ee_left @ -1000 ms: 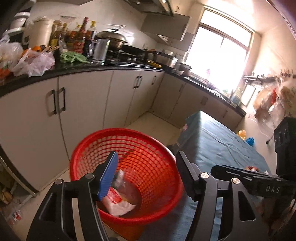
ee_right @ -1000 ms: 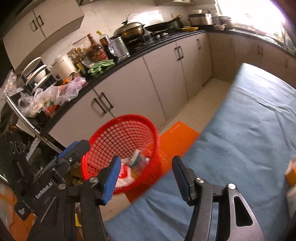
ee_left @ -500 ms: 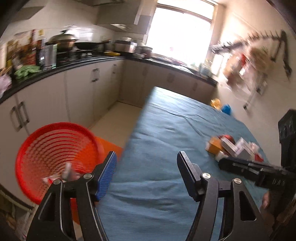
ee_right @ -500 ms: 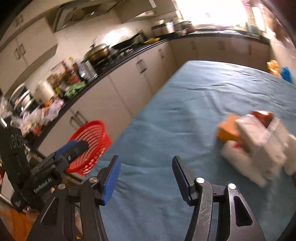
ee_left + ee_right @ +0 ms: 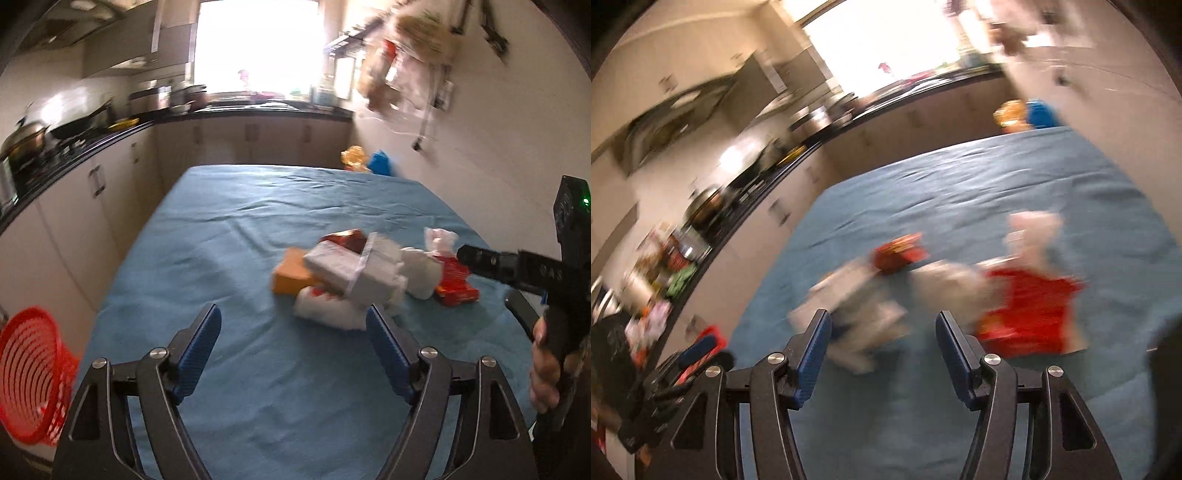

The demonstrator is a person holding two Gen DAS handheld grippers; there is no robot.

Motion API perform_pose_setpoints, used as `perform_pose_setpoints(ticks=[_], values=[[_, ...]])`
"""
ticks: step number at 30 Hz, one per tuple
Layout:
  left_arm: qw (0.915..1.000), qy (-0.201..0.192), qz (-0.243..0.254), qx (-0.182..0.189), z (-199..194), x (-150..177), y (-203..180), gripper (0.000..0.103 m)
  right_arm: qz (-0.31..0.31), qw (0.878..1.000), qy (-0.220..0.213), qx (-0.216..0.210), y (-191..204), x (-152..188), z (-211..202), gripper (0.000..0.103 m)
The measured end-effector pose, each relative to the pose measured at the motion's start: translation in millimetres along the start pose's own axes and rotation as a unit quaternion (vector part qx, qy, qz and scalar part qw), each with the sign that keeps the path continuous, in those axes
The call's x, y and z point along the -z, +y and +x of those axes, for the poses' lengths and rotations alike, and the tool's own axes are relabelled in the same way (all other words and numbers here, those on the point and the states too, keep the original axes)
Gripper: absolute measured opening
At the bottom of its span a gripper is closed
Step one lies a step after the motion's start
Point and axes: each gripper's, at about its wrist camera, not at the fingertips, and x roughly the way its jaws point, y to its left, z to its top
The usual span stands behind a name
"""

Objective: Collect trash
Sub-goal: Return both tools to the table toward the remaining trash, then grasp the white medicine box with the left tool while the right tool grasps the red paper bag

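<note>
A heap of trash lies on the blue tablecloth (image 5: 229, 258): an orange box (image 5: 290, 277), a grey-white carton (image 5: 336, 266), white crumpled bags (image 5: 421, 275) and a red packet (image 5: 456, 284). My left gripper (image 5: 293, 332) is open and empty, just short of the heap. My right gripper (image 5: 882, 341) is open and empty, close over the blurred white wrappers (image 5: 862, 306), with the red packet (image 5: 1030, 310) to its right. The red mesh basket (image 5: 29, 373) stands on the floor off the table's left edge.
Kitchen cabinets and a black counter (image 5: 74, 155) with pots run along the left and back. Orange and blue bags (image 5: 364, 158) sit past the table's far edge. Bags hang on the right wall (image 5: 399, 66). The right gripper's body (image 5: 517, 266) reaches in from the right.
Both grippers have swung away from the red basket, where trash dropped in, to the right over the table toward the heap. Both stayed open.
</note>
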Motion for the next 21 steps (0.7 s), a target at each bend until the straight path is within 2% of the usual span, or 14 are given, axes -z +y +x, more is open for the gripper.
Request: perform_pose_setpoints(ticks=[5,11,14,17,20,21], values=[[0.9988,0.009,0.048,0.01,29,-17,-34,0.085,0.052,0.998,-0.021,0.037,-60,-17,-17,0.063],[0.9937,0.029,0.106,-0.023,72,-26,-67,0.085,0.075,0.996,-0.013,0.053,-92,-32,-13,0.064],[0.9931,0.034,0.108,-0.031,88,-27,-67,0.085,0.079,0.995,0.002,0.06,-100,-35,-1,0.064],[0.9941,0.038,0.099,-0.022,100,-29,-65,0.084,0.076,0.995,0.019,0.062,-100,-35,15,0.065],[0.9945,0.041,0.095,-0.019,108,-29,-65,0.06,0.067,0.995,0.027,0.067,-100,-36,27,0.065],[0.9946,0.048,0.091,-0.014,112,-28,-63,0.044,0.058,0.995,0.03,0.072,-98,-36,31,0.065]])
